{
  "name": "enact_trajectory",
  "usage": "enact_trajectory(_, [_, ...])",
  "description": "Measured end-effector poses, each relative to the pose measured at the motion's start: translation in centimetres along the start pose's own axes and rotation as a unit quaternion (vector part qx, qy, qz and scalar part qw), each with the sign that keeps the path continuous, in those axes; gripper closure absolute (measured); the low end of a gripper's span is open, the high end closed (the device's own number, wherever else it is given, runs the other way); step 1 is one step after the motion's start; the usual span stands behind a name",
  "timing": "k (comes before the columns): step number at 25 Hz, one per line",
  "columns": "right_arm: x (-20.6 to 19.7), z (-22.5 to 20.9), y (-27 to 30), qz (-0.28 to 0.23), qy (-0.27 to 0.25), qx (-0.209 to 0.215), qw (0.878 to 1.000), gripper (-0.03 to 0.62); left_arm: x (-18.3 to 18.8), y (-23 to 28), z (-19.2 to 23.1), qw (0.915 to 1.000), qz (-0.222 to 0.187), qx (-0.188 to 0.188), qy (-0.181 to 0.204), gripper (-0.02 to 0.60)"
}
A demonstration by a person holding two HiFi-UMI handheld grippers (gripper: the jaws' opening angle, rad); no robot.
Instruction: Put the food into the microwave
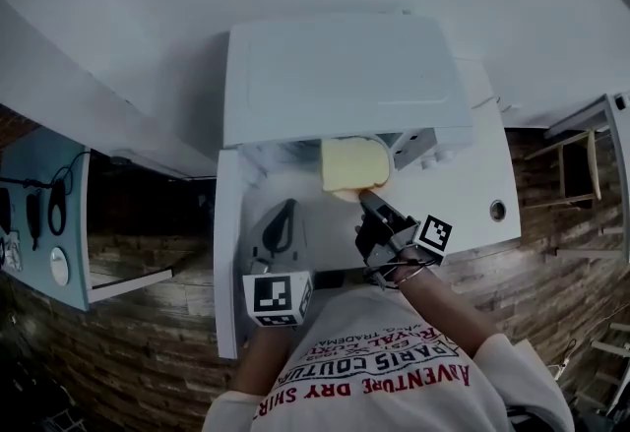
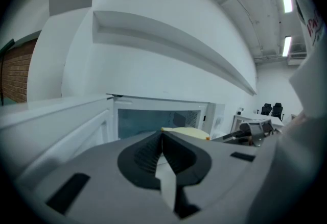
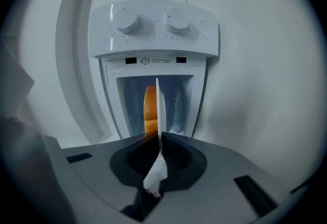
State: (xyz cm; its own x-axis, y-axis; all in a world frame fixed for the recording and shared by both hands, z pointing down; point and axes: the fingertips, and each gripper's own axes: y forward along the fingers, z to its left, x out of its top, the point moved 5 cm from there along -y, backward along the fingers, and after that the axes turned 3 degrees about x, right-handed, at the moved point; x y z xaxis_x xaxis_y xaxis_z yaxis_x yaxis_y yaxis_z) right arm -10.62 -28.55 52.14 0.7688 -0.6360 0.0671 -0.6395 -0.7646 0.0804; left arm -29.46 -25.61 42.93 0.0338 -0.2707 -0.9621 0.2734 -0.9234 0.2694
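Left gripper (image 2: 162,136) jaws closed on nothing; right gripper (image 3: 157,139) jaws pinch the plate (image 3: 157,100), food (image 1: 352,164) at 12 o'clock, at the microwave (image 1: 335,76) mouth.

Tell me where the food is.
In the head view, the food sits mid-frame on the plate pinched by the right gripper, at the microwave's open mouth.

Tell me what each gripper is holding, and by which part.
The right gripper pinches the plate of food by its near rim. The left gripper has its jaws together and holds nothing.
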Motion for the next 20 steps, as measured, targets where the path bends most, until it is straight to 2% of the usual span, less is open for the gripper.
enact_trajectory(5, [0.8, -1.6, 3.0, -0.027, 0.001, -0.013, 1.0, 0.571, -1.5, 1.0, 0.1, 0.9993, 0.025, -0.025, 0.006, 0.574])
enact_trajectory(8, [1.5, -2.2, 4.8, -0.029, -0.007, -0.01, 0.999, 0.571, -2.1, 1.7, -0.1, 0.9985, 0.032, -0.04, 0.018, 0.574])
enact_trajectory(12, [2.3, -2.6, 7.0, -0.025, -0.018, -0.009, 0.999, 0.571, -2.9, 2.2, -0.4, 0.9974, 0.045, -0.055, 0.012, 0.574])
enact_trajectory(20, [3.3, -3.7, 10.2, -0.033, -0.016, -0.022, 0.999, 0.569, -3.7, 2.7, -0.2, 0.9966, 0.058, -0.058, 0.009, 0.574])
